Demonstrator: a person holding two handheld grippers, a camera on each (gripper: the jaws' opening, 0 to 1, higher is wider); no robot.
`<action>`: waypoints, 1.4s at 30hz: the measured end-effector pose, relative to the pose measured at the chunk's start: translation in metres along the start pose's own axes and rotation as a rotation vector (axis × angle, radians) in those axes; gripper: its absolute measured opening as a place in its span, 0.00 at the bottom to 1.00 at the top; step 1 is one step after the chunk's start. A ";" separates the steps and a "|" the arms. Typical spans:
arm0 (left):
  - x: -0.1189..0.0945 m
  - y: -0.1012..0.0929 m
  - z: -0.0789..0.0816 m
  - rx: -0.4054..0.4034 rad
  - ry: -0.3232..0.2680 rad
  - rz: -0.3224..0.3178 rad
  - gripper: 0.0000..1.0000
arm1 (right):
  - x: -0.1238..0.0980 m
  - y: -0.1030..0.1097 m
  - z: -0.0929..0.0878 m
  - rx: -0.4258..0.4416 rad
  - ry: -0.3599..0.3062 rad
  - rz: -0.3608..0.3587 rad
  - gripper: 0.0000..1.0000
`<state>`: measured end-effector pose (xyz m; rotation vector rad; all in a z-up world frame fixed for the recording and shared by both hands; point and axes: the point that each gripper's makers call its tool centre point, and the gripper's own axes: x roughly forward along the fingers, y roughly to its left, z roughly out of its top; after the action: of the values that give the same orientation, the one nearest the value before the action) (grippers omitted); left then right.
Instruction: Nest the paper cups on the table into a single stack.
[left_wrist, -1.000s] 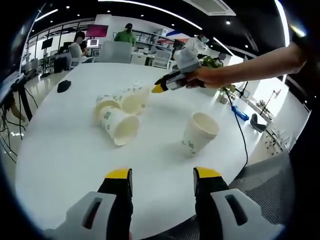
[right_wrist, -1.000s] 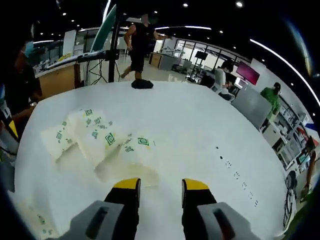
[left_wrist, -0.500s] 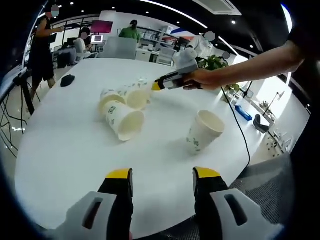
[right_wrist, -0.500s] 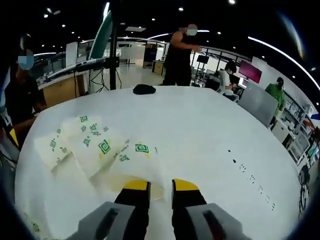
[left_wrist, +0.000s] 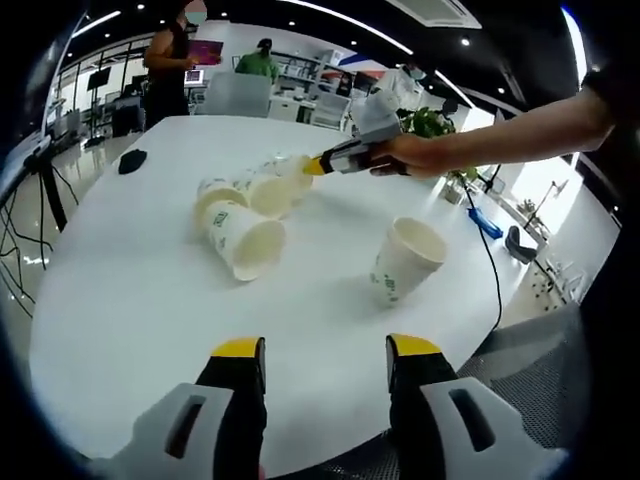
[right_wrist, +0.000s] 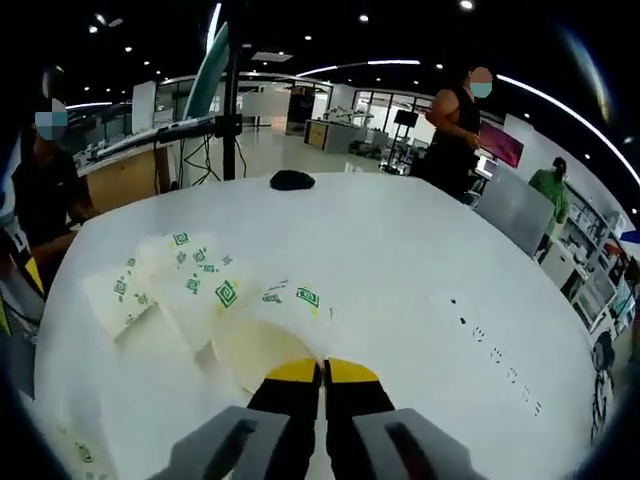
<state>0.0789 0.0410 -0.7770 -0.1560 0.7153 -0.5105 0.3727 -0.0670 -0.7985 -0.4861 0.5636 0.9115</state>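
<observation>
Right tongs pinch the rim of a tipped cup, mouth toward them; left tongs gape.

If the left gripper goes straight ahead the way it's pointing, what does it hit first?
Probably bare table first. The left gripper is open, aimed between the lying cup and the upright cup; depth is unclear.

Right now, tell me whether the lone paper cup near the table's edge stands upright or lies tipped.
Upright. In the left gripper view the lone cup stands on its base, mouth up, apart from the three tipped cups.
</observation>
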 end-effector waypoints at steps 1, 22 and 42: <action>0.000 -0.001 0.001 0.006 -0.004 0.000 0.48 | -0.006 -0.002 0.002 0.005 -0.004 -0.011 0.00; -0.002 -0.008 0.009 0.090 -0.068 -0.039 0.52 | -0.107 -0.002 0.029 0.036 -0.066 -0.151 0.00; -0.003 -0.014 0.011 0.122 -0.096 -0.075 0.53 | -0.158 0.051 0.031 -0.021 -0.078 -0.135 0.00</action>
<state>0.0789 0.0295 -0.7623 -0.0926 0.5840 -0.6125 0.2600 -0.1154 -0.6820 -0.4996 0.4452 0.8046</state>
